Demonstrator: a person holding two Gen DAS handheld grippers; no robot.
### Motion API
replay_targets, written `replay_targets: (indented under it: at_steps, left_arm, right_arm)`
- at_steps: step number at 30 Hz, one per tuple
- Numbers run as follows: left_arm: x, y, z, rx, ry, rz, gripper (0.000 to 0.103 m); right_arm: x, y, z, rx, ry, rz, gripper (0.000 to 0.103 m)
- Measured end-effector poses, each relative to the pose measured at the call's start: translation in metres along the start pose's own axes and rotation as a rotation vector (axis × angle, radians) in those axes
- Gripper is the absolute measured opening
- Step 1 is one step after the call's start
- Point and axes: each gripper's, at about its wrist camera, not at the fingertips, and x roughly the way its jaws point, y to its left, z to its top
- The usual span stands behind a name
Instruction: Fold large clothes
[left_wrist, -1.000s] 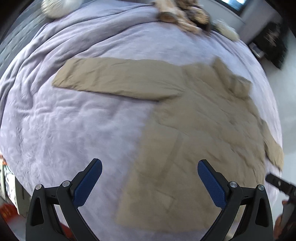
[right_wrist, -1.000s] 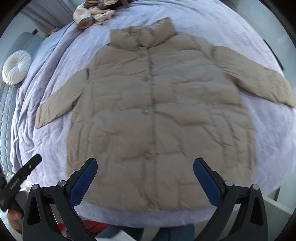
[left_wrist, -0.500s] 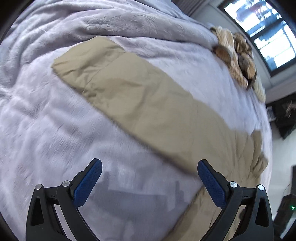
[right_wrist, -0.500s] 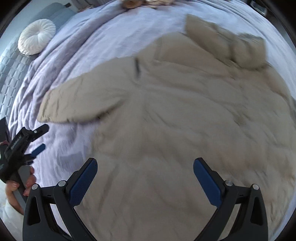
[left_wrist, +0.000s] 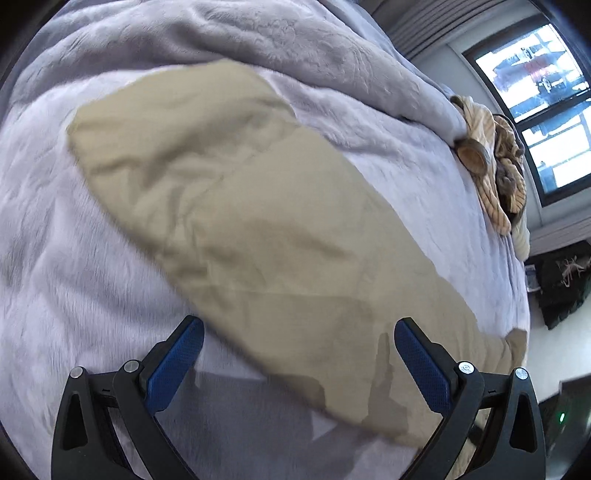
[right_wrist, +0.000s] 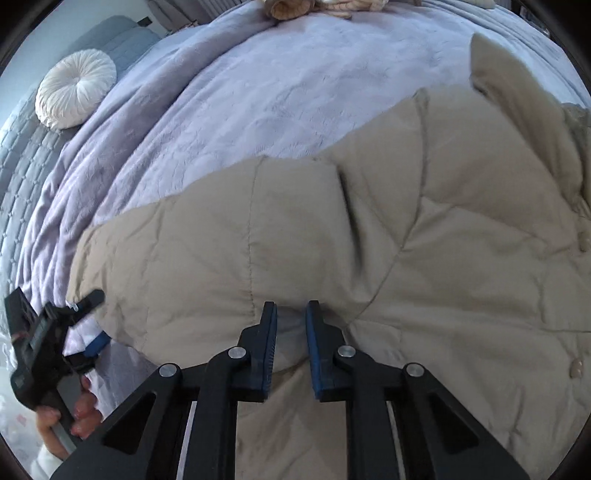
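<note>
A beige puffer jacket (right_wrist: 443, 258) lies flat on a lilac bed cover (right_wrist: 258, 92). In the right wrist view my right gripper (right_wrist: 291, 321) is low on the jacket where the sleeve meets the body. Its jaws are closing, with a ridge of jacket fabric pinched between the blue pads. In the left wrist view the jacket's sleeve (left_wrist: 258, 221) runs from upper left to lower right. My left gripper (left_wrist: 299, 354) hangs open just above the sleeve, with nothing between its fingers. The left gripper (right_wrist: 85, 321) also shows at the left edge of the right wrist view, by the cuff, held by a hand (right_wrist: 74, 410).
A round white cushion (right_wrist: 75, 88) sits on a grey quilted headboard at the far left. A heap of tan and striped clothes (left_wrist: 491, 173) lies at the bed's far edge below a window (left_wrist: 546, 92). Dark items stand on the floor at the right.
Both grippers have dropped close to the jacket and shifted toward its sleeve. The right gripper's jaws have gone from wide open to nearly closed on the fabric. The left gripper stays open.
</note>
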Motion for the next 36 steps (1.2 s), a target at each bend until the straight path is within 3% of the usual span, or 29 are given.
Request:
replay_targets:
  at_steps: [3,4,5,6,7,8,11,18,25,31,36]
  left_arm:
    - [0.004,-0.003,0.012,-0.013,-0.037,0.022,0.101]
    - [0.003,-0.002,0.015,-0.028,-0.053,0.031,0.087]
    - [0.003,-0.001,0.019,-0.045,-0.069,0.050,0.062]
    - [0.003,0.000,0.022,-0.048,-0.068,0.048,0.047]
    - [0.004,0.002,0.025,-0.050,-0.055,0.000,0.013]
    - [0.003,0.003,0.027,-0.057,-0.039,-0.068,0.007]
    - [-0.012,-0.012,0.030,0.001,-0.063,-0.108,0.007]
    - [-0.067,-0.108,0.021,0.247,-0.120,-0.299,0.007]
    - [-0.094,-0.228,-0.045,0.506,-0.095,-0.451,0.007]
    - [-0.073,-0.325,-0.151,0.773,-0.020,-0.465,0.007]
    - [-0.017,-0.382,-0.243,0.990,0.034,-0.294,0.007]
  right_arm:
    - [0.013,-0.004,-0.006,-0.012,0.016,-0.016,0.017]
    - [0.014,-0.007,-0.007,0.001,0.014,-0.004,0.017]
    - [0.016,-0.009,-0.006,0.009,0.014,0.005,0.017]
    - [0.017,-0.011,-0.005,0.016,0.018,0.011,0.017]
    - [0.019,-0.012,-0.005,0.017,0.021,0.012,0.017]
    - [0.021,-0.013,-0.005,0.013,0.022,0.012,0.017]
    - [0.019,-0.018,-0.009,0.004,0.014,0.010,0.016]
    - [0.019,-0.014,-0.012,-0.006,-0.012,-0.005,0.016]
    - [-0.037,-0.050,-0.026,0.110,-0.038,0.137,0.016]
    - [-0.104,-0.127,-0.061,0.178,-0.122,0.065,0.016]
    - [-0.148,-0.220,-0.098,0.315,-0.140,-0.017,0.016]
